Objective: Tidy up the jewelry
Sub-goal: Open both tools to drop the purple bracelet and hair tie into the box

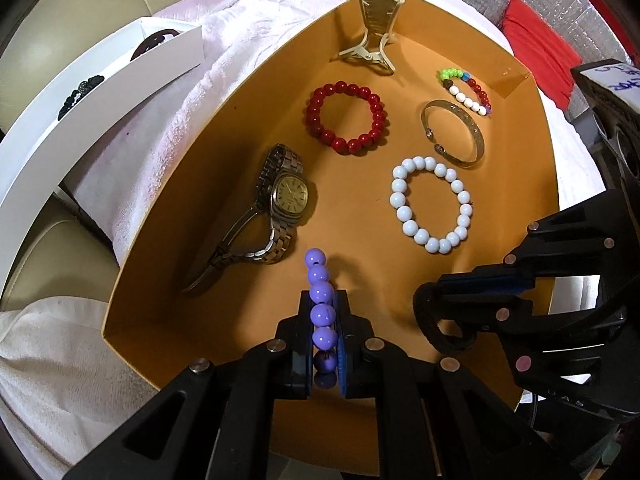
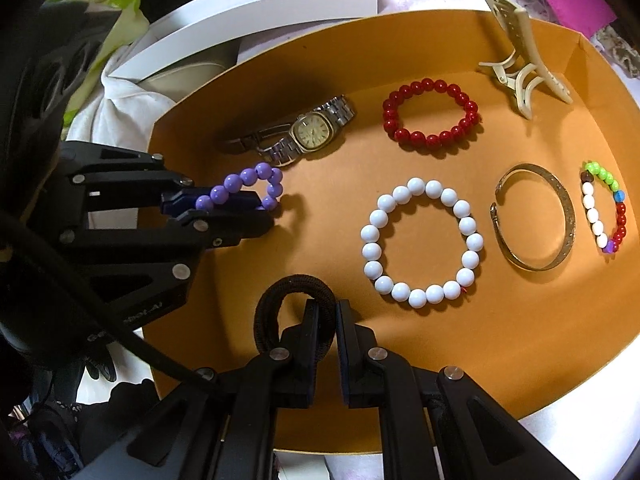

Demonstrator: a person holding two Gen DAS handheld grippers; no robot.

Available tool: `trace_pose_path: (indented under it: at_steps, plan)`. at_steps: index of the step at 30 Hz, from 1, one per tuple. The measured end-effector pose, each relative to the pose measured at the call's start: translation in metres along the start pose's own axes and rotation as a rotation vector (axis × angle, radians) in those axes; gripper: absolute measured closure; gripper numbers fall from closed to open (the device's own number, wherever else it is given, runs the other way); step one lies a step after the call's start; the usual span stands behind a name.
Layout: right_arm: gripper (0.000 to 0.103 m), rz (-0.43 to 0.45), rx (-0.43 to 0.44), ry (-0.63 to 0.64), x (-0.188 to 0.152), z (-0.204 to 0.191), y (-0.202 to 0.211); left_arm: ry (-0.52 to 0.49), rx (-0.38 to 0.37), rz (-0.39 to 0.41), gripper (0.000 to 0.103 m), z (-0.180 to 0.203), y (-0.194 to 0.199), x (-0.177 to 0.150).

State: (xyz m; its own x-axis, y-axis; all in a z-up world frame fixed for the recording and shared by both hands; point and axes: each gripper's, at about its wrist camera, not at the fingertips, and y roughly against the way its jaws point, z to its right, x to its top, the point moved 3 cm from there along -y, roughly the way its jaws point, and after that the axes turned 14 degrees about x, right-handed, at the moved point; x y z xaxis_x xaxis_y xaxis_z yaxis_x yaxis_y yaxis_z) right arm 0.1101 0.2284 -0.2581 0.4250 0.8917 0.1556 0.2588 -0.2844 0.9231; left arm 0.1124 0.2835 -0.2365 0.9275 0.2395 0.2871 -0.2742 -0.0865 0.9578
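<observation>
The left gripper (image 1: pixel 323 332) is clamped on a purple bead bracelet (image 1: pixel 321 304), its jaws pressed against the beads from both sides, just above the near part of the orange tray (image 1: pixel 224 184). The right gripper (image 2: pixel 327 344) holds a black hair tie (image 2: pixel 294 312); its jaws are nearly together around one side of the loop, though how tightly they pinch the band is hard to judge from this angle. Both grippers hover at the tray's near edge, the purple bracelet toward its left side.

On the tray floor lie a metal wristwatch (image 1: pixel 276 208) near the left wall, a red bead bracelet (image 1: pixel 346 118) toward the far side, a white bead bracelet (image 1: pixel 432 204) in the middle, a metal bangle (image 1: pixel 460 136) just beside it toward the right, and a multicoloured bead bracelet (image 1: pixel 466 90) close to the far right corner. A cream hair claw (image 1: pixel 372 36) leans against the far wall. A white box (image 1: pixel 100 80) with dark items sits on the white towel (image 1: pixel 180 100) off the tray's left edge.
</observation>
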Motion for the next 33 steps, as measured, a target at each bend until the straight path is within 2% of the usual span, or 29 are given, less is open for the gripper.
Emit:
trace_pose_path:
  at_steps: [3,6,11,15,21,28,30,31,33]
  plan:
    - [0.090,-0.002,0.001,-0.013,0.003,0.000,0.000,0.014,-0.016,-0.014,0.093,-0.002,-0.001,0.002]
    - [0.086,0.004,-0.008,-0.018,0.001,-0.001,0.002,0.016,-0.025,-0.017,0.088,-0.006,0.001,0.002]
    - [0.079,0.051,-0.010,-0.034,-0.002,-0.002,0.021,0.022,-0.027,0.023,0.064,-0.010,0.018,0.001]
    - [0.076,0.136,-0.014,-0.060,-0.013,-0.003,0.046,0.036,-0.032,0.061,0.063,-0.013,0.037,-0.004]
    - [0.074,0.290,0.013,-0.128,-0.049,0.002,0.086,0.064,0.005,0.167,0.060,-0.026,0.068,-0.022]
    - [0.071,0.374,0.039,-0.199,-0.086,0.018,0.109,0.105,0.059,0.224,0.060,-0.041,0.090,-0.046]
    - [0.071,0.395,0.047,-0.222,-0.096,0.021,0.111,0.102,0.065,0.228,0.054,-0.042,0.093,-0.054]
    - [0.071,0.404,0.053,-0.234,-0.099,0.023,0.110,0.105,0.072,0.224,0.047,-0.041,0.091,-0.058]
    - [0.071,0.418,0.069,-0.268,-0.104,0.027,0.109,0.112,0.078,0.213,0.044,-0.038,0.084,-0.065]
